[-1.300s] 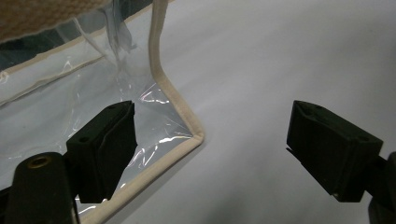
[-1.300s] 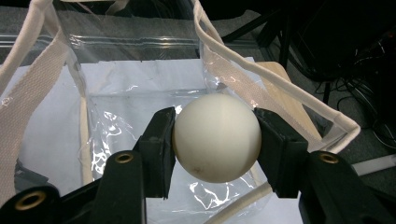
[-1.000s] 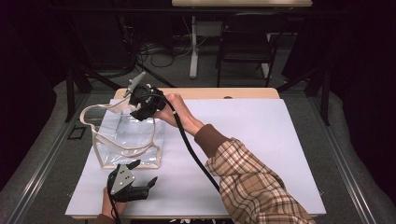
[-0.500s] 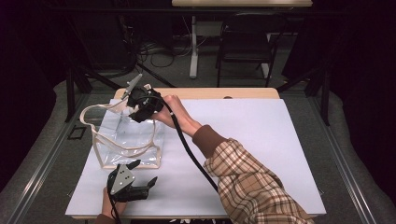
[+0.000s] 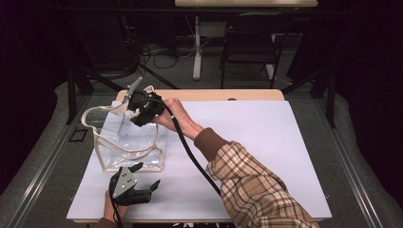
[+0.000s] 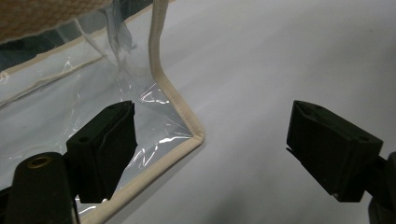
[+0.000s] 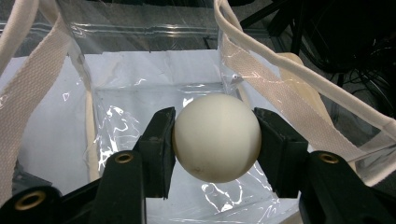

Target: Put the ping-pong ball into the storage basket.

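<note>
A smooth, matte white ball (image 7: 216,137), round and unmarked, sits clamped at its two sides between the black pads of the right claw (image 7: 215,140), held over the open mouth of the bag. The clear plastic bag (image 5: 129,142) with cream fabric edging and two cream webbing handles stands upright on the white counter (image 5: 266,142) near its far left corner, its top gaping open and its glossy walls creased.
</note>
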A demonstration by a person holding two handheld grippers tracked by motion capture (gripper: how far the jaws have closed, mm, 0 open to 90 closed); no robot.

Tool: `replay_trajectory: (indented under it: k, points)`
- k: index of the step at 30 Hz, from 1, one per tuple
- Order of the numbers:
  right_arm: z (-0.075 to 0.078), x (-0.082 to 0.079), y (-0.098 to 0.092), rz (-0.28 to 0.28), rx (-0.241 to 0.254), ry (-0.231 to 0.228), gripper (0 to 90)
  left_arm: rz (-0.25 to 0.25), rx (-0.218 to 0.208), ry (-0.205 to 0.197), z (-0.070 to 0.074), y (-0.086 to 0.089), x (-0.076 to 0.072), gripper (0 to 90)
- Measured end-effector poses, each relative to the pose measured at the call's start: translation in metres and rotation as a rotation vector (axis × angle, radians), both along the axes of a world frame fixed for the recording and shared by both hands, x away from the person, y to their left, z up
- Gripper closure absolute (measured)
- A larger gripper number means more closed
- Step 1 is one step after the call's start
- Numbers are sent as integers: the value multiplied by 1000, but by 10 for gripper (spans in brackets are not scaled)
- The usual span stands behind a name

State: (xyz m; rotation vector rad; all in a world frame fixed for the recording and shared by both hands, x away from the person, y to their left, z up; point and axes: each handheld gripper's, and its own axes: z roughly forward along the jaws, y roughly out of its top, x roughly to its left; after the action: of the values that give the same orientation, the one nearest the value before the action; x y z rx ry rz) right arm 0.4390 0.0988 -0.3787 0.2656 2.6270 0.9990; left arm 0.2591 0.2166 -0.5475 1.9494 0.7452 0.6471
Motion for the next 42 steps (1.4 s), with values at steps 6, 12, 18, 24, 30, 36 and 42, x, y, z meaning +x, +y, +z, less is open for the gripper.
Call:
replay_trajectory:
  k: [6, 12, 18, 24, 30, 36, 42]
  points:
    - [-3, 0, 3, 7, -5, 6, 505, 1, -1, 0, 0, 0, 0, 161]
    - [-6, 1, 5, 3, -10, 19, 504, 0, -1, 0, 0, 0, 0, 161]
    - [-8, 1, 6, 4, -25, 22, 504, 0, -1, -1, 0, 0, 0, 161]
    - [-10, 0, 9, 9, -37, 24, 503, 0, -1, 0, 0, 0, 0, 161]
    - [-12, 0, 12, 11, -43, 27, 490, 0, -1, -2, 0, 1, 0, 161]
    - [-8, 0, 7, -6, -11, 35, 250, 1, -1, -3, 0, 1, 0, 161]
    - [3, -1, -13, 5, 76, 54, 127, -2, -1, -2, 0, 0, 0, 161]
